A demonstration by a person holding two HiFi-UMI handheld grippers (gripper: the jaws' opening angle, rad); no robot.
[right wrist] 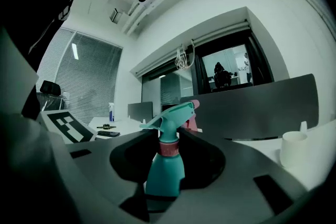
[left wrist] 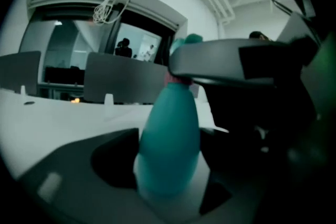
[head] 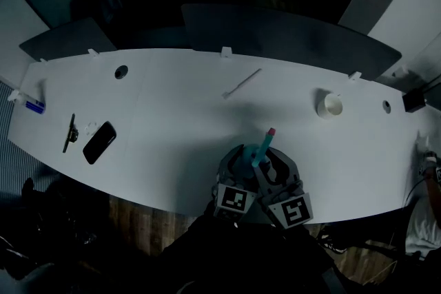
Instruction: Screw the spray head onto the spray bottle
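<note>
Teal spray bottle (left wrist: 168,149), one: body clamped between left gripper (left wrist: 170,136) jaws. Spray head (right wrist: 170,118), one, on its neck: right gripper (right wrist: 168,136) jaws closed on pink collar (right wrist: 169,149). Beyond, on white table (head: 179,100): one cup (head: 332,105), one phone (head: 99,142).

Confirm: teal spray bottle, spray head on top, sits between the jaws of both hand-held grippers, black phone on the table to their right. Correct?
Wrong on the side: the head view shows the black phone on the table to their left, not right. The rest stands: the teal spray bottle, spray head on top, sits between the jaws of the left hand-held gripper and the right hand-held gripper.
</note>
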